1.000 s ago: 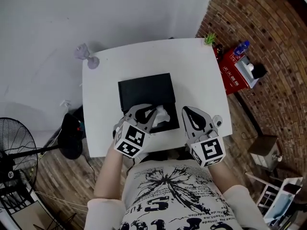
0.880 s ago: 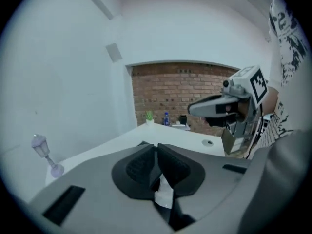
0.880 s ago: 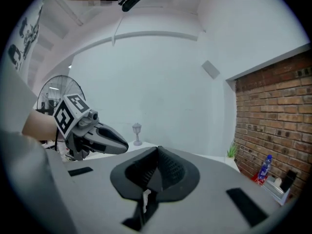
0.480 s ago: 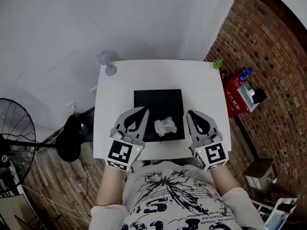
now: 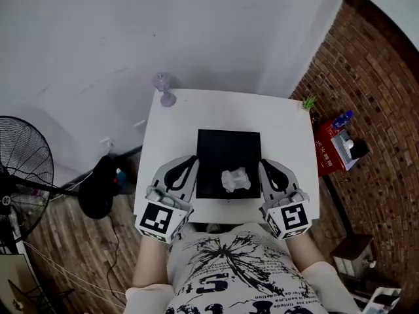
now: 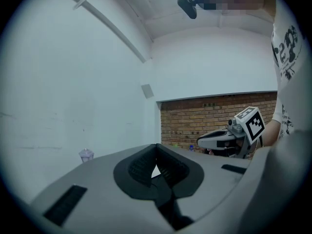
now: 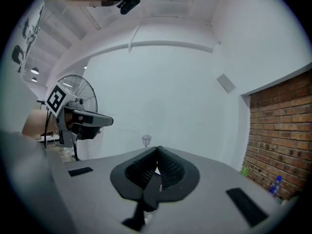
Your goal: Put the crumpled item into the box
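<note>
A black box lies flat in the middle of the white table. The crumpled white item rests inside it, near its front edge. My left gripper hangs just left of the box, shut with nothing between its jaws; in the left gripper view the ribbed pads meet. My right gripper hangs just right of the box, also shut and empty, its pads meeting in the right gripper view. Neither gripper touches the item.
A small purple goblet-shaped object stands at the table's far left corner, a tiny green plant at the far right corner. A floor fan stands to the left, a red case by the brick wall to the right.
The left gripper was over the box at the crumpled item; it has drawn back to the box's left side, leaving the item in the box. Both grippers now sit nearer the table's front edge.
</note>
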A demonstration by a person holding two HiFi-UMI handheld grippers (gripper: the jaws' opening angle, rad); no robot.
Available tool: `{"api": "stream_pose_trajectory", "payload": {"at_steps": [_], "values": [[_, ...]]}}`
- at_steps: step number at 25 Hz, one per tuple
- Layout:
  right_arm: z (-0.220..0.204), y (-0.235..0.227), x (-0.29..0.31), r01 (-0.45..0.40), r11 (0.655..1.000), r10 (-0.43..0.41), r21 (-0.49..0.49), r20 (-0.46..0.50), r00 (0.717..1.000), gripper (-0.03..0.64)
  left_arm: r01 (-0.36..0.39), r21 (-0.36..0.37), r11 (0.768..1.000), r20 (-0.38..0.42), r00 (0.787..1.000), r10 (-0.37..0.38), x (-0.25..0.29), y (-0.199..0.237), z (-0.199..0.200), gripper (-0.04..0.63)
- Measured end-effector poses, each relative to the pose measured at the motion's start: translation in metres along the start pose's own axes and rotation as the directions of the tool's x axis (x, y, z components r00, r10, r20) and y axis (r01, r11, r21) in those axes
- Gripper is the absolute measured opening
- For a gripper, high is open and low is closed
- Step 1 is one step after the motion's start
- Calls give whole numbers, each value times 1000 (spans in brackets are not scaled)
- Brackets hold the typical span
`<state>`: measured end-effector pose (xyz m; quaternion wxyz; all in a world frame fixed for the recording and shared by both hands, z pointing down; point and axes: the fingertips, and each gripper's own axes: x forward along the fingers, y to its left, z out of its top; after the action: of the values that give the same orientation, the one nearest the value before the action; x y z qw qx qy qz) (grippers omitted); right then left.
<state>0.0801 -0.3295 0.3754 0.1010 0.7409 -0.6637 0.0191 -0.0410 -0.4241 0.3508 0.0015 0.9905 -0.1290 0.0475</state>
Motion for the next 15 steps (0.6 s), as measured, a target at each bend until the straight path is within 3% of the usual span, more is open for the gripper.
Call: {"api": "stream_pose_trajectory", "payload": {"at_steps": [10, 13, 15], "values": [[2, 1, -2, 41, 999, -41, -23, 7, 999, 12, 14, 35, 999, 38, 999, -15, 4, -6, 9, 14], [-2, 1, -6, 23, 1000, -23, -18, 7, 1000, 12, 27, 43, 999, -28, 999, -26, 6, -13, 0, 14], [-5, 1, -6, 14, 1000, -14, -26, -5, 1000, 12, 22, 35, 999, -33, 999, -21, 7, -16, -2, 14]]}}
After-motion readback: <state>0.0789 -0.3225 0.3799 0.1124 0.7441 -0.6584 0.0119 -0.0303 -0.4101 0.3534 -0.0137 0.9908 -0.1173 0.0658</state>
